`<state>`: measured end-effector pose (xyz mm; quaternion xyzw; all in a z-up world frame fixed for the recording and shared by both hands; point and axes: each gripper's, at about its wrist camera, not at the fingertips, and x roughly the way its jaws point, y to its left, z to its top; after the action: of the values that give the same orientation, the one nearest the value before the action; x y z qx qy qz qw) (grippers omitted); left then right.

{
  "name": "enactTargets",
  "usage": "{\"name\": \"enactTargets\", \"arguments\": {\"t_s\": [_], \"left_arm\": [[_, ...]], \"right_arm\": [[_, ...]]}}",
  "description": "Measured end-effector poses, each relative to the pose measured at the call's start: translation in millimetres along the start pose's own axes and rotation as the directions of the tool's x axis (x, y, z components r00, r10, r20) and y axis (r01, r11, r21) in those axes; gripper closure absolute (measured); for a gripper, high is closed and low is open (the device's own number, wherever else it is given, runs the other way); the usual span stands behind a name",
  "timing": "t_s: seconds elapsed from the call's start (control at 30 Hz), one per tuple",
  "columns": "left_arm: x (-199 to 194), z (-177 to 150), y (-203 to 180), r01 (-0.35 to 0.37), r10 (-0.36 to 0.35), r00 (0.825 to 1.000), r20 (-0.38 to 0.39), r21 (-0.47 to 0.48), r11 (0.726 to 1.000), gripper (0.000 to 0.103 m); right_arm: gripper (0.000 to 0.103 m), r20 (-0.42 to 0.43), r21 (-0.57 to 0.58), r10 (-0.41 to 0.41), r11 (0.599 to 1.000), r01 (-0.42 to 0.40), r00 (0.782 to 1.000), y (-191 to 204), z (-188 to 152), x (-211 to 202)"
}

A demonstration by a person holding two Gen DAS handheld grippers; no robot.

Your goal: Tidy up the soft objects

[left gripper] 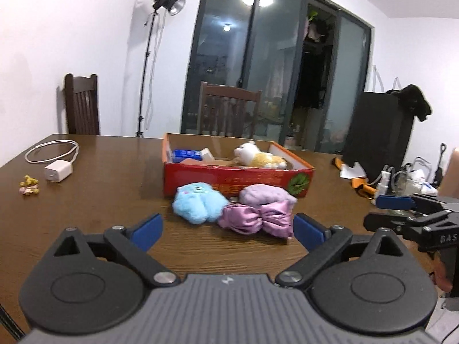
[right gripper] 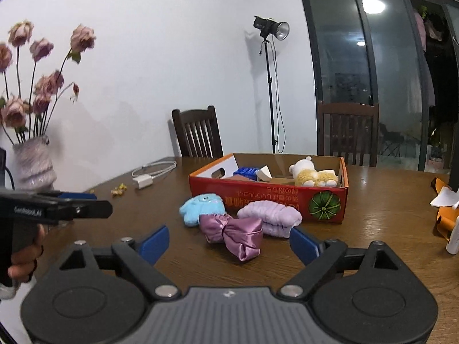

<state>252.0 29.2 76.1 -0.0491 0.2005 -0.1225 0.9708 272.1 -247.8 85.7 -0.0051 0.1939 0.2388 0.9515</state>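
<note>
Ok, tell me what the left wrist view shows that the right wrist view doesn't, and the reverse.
Left wrist only: the right gripper at the right edge, and a black garment draped over a dark cabinet.

Right wrist only: a vase of pink flowers, and the left gripper in a hand.

Both: the red box holding a plush animal, with the blue plush, satin bow and lilac towel in front.

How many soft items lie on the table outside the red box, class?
3, all just in front of the red box: a blue plush toy on the left, a lilac fluffy cloth on the right, a purple satin bow nearest the camera. Others may hide behind them.
</note>
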Motion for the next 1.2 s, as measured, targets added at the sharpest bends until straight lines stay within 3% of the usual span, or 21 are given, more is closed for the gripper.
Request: {"name": "enactTargets", "arguments": {"t_s": [0.23, 0.3, 0.37, 0.47, 0.63, 0.77, 0.83, 0.87, 1.0, 1.1, 1.2], "left_arm": [[33.2, -1.3, 9.2, 0.009, -0.011, 0.999, -0.048, -0.050, 0.999, 0.005], [49.3, 0.6, 11.1, 0.045, -0.049, 0.996, -0.070, -0.070, 0.997, 0.012], [70.3, 4.4, 10.2, 0.060, -0.067, 0.993, -0.096, -0.080, 0.995, 0.028], [107.9, 11.7, 10.7, 0.089, -0.100, 0.988, -0.118, -0.097, 0.991, 0.039], [165.8, 16.2, 12.6, 0.085, -0.117, 0.973, -0.201, -0.161, 0.983, 0.046], [174.9, 10.0, 10.1, 0.121, -0.163, 0.956, -0.244, -0.179, 0.976, 0.074], [166.3, 9.1, 8.1, 0.112, -0.158, 0.956, -0.249, -0.188, 0.976, 0.076], [160.1, 8.4, 7.1, 0.103, -0.158, 0.951, -0.265, -0.211, 0.972, 0.080], [114.0, -8.7, -7.4, 0.154, -0.234, 0.937, -0.261, -0.292, 0.944, 0.081], [89.2, -20.5, -10.4, 0.177, -0.262, 0.935, -0.238, -0.326, 0.929, 0.069], [83.1, -18.9, -6.4, 0.127, -0.195, 0.961, -0.196, -0.310, 0.942, 0.060]], "right_arm": [[0.020, -0.058, 0.020, 0.010, 1.000, -0.009, 0.998, 2.7, -0.6, 34.5], [0.025, -0.068, 0.048, 0.007, 0.999, -0.003, 0.998, 0.0, -1.2, 46.9], [0.035, -0.077, 0.113, 0.000, 0.994, 0.009, 0.997, -9.6, -0.1, 61.0], [0.044, -0.097, 0.206, -0.002, 0.978, 0.022, 0.995, -25.0, 3.0, 86.6], [0.047, -0.132, 0.269, 0.003, 0.963, 0.033, 0.991, -38.4, 9.6, 129.0], [0.047, -0.171, 0.303, 0.014, 0.952, 0.039, 0.985, -44.0, 6.0, 155.0], [0.050, -0.182, 0.328, 0.026, 0.944, 0.036, 0.983, -46.3, 1.1, 161.1], [0.058, -0.191, 0.336, 0.037, 0.942, 0.030, 0.981, -47.1, -1.4, 162.7], [0.064, -0.202, 0.329, 0.076, 0.944, -0.005, 0.976, -47.7, -11.0, 148.0], [0.064, -0.218, 0.306, 0.090, 0.952, -0.020, 0.972, -49.4, -16.4, 126.7], [0.064, -0.222, 0.309, 0.079, 0.951, -0.007, 0.972, -51.4, -17.8, 120.7]]}}
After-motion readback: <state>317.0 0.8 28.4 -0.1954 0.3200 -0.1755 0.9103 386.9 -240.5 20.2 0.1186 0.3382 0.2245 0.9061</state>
